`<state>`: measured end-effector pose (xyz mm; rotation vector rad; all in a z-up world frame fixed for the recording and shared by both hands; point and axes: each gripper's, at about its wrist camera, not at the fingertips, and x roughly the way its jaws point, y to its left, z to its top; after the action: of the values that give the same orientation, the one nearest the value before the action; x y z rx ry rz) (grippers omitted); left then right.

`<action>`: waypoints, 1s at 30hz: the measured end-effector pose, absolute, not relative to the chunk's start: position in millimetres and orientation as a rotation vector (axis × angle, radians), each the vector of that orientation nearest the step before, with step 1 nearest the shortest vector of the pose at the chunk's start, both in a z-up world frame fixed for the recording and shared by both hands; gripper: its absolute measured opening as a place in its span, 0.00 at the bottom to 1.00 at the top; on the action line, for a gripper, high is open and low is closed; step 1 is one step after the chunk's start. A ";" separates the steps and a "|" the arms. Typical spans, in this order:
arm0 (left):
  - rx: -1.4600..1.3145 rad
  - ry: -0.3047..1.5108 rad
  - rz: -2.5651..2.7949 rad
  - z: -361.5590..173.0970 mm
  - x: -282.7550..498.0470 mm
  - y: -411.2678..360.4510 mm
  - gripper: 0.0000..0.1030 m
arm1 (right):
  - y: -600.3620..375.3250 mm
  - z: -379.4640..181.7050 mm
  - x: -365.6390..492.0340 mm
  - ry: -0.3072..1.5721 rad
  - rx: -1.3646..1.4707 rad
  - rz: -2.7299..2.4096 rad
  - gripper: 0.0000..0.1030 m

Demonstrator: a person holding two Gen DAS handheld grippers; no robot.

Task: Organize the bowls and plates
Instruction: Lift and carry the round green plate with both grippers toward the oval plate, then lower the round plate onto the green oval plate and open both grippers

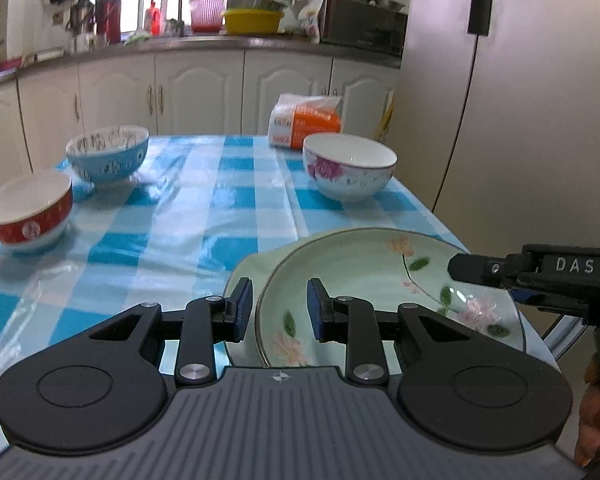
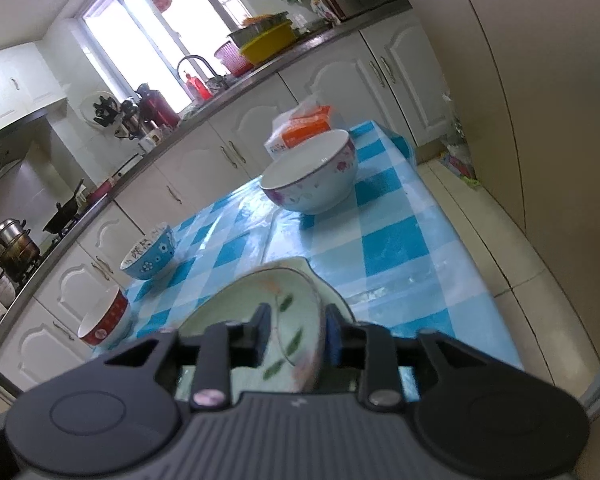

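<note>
Nearest to the left wrist camera, the left gripper (image 1: 279, 308) is seen with a narrow gap, and the rim of the green floral plate (image 1: 360, 276) stands between its pads without clear contact. This plate is tilted above a second plate (image 1: 244, 276) on the checked tablecloth (image 1: 204, 216). From the right, the right gripper (image 2: 296, 338) is closed on the plate's right rim. Farther away, three bowls are placed: red (image 1: 30, 216), blue (image 1: 108, 156), flowered white (image 1: 350, 168). Only the right view shows a steamer pot (image 2: 10, 240) at far left.

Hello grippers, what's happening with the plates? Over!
Left gripper open astride the top floral plate's rim. Right gripper straddles the opposite rim. Second plate underneath. Three bowls beyond, none blocking.
</note>
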<state>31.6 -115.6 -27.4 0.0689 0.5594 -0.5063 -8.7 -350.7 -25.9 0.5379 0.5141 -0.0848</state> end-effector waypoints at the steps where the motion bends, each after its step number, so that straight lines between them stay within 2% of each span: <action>1: 0.067 0.558 -0.508 -26.2 31.5 -115.5 0.32 | -349.7 -25.2 -9.2 0.508 0.532 -0.084 0.37; 6: 0.048 0.549 -0.493 -22.6 30.7 -109.1 0.35 | -346.9 -24.9 -8.5 0.501 0.505 -0.089 0.40; 10: 0.022 0.564 -0.479 -23.7 32.2 -102.6 0.38 | -343.1 -19.2 -13.4 0.468 0.465 -0.098 0.58; 24: 0.000 0.586 -0.416 -18.3 25.9 -74.5 0.73 | -331.8 -5.6 -22.3 0.436 0.428 -0.124 0.87; 28: -0.006 0.591 -0.405 -17.8 22.0 -65.9 0.94 | -324.1 -3.1 -22.8 0.443 0.422 -0.121 0.96; 30: -0.006 0.596 -0.403 -17.2 20.0 -61.6 0.97 | -318.0 -2.7 -23.2 0.452 0.415 -0.115 0.98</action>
<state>20.0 -61.6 -17.2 -0.0062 0.5960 -0.4025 -23.2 -318.0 -2.7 0.4149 0.4518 -0.1153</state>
